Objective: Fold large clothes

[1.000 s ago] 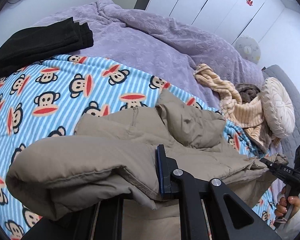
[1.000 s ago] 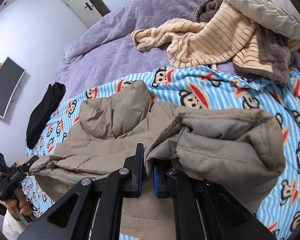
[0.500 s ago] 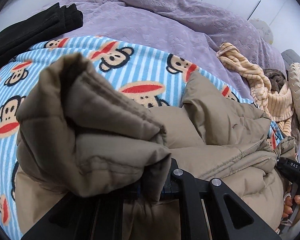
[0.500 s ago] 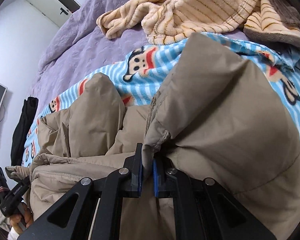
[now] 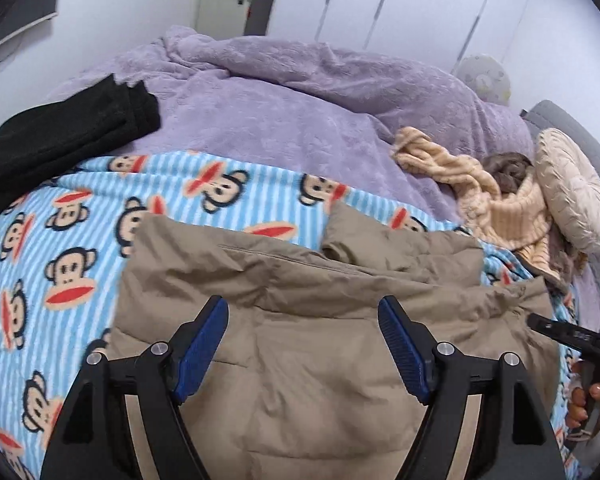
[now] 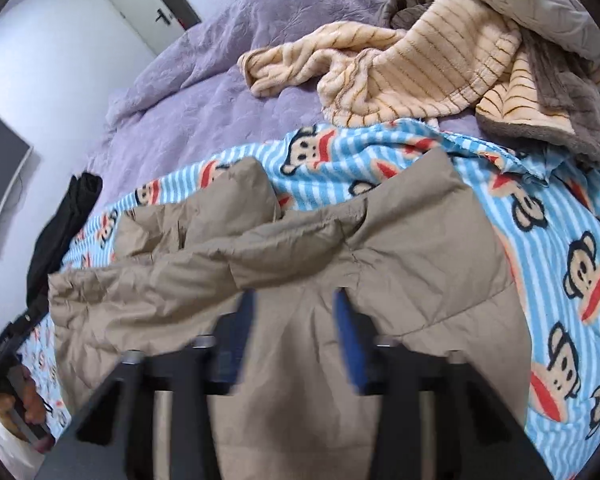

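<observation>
My left gripper (image 5: 302, 344) hangs with its jaws spread wide over the tan padded jacket (image 5: 300, 320), holding nothing. My right gripper (image 6: 296, 332) is blurred, but its jaws also stand apart over the cloth, empty. The jacket lies on the monkey-print blanket (image 5: 60, 240) on the bed, its near part doubled over onto the body so that the hood (image 6: 236, 192) just peeks out beyond the fold. I judge the lengthwise fold is laid; the bundle is wide and puffy, with wrinkled edges, so at least one crosswise fold and some smoothing remain. The black garment (image 5: 60, 128) on the purple duvet (image 5: 280, 112) looks already folded; the striped fleece (image 6: 420, 64) lies rumpled by the pillow.
</observation>
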{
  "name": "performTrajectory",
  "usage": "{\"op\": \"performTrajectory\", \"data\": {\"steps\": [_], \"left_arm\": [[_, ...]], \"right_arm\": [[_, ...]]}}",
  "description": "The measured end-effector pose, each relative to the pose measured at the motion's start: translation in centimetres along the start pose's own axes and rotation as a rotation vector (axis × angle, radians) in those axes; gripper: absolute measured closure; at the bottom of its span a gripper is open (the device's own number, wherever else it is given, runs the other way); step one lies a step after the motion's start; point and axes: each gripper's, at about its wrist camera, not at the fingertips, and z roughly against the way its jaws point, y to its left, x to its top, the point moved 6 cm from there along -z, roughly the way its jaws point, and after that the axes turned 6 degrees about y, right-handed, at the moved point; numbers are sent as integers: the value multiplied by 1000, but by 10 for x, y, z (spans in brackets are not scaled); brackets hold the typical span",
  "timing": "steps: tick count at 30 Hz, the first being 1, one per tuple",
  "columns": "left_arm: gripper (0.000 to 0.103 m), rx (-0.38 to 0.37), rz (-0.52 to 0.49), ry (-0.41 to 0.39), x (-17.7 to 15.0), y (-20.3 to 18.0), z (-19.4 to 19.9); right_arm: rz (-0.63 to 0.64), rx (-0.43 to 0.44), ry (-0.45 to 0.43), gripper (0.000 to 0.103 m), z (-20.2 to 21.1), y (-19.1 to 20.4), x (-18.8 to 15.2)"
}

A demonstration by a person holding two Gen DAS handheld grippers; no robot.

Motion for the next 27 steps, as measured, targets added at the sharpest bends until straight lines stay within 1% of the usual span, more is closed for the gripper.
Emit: {"op": "performTrajectory", "data": {"steps": [1, 2, 3, 5, 8, 9, 13, 16, 18, 20, 21, 22, 24, 25, 27], "left_arm": [[28, -12, -29, 13, -3, -10, -6], [38, -13, -63, 31, -7, -20, -15], [39, -10, -87, 53, -11, -30, -24], [39, -7, -101, 79, -19, -44, -45], [39, 44, -86, 99, -25, -47, -74], [39, 59, -76, 97, -24, -44, -83], [39, 89, -56, 95, -9, -33, -105], [39, 120, -66, 92, 1, -25, -111], [39, 152, -81, 82, 6, -15, -106], [39, 211, -87, 60, 9, 3, -95], [39, 228, -83, 49, 10, 13, -90], [39, 262, -77, 38, 10, 25, -85], [39, 331, -61, 29, 9, 52, -80], [39, 338, -38, 39, 8, 64, -82], [33, 284, 27, 62, 6, 80, -92]], "right_arm": [[25, 13, 19, 88, -7, 5, -2], [42, 20, 34, 89, -14, 9, -5], [51, 18, 40, 90, -20, 12, -8], [64, 11, 46, 90, -34, 18, -9], [69, -26, 51, 91, -57, 16, -3], [68, -36, 51, 95, -62, 14, -1], [51, -35, 61, 96, -79, 5, 14], [26, -47, 58, 96, -77, -5, 28], [6, -86, 39, 96, -67, -18, 37], [-38, -146, 15, 96, -52, -41, 41], [-63, -170, 3, 96, -44, -54, 41], [-85, -194, -11, 96, -36, -68, 40], [-104, -212, -17, 96, -32, -87, 38], [-120, -206, -8, 96, -35, -96, 37], [-174, -154, 9, 96, -46, -108, 36]]}}
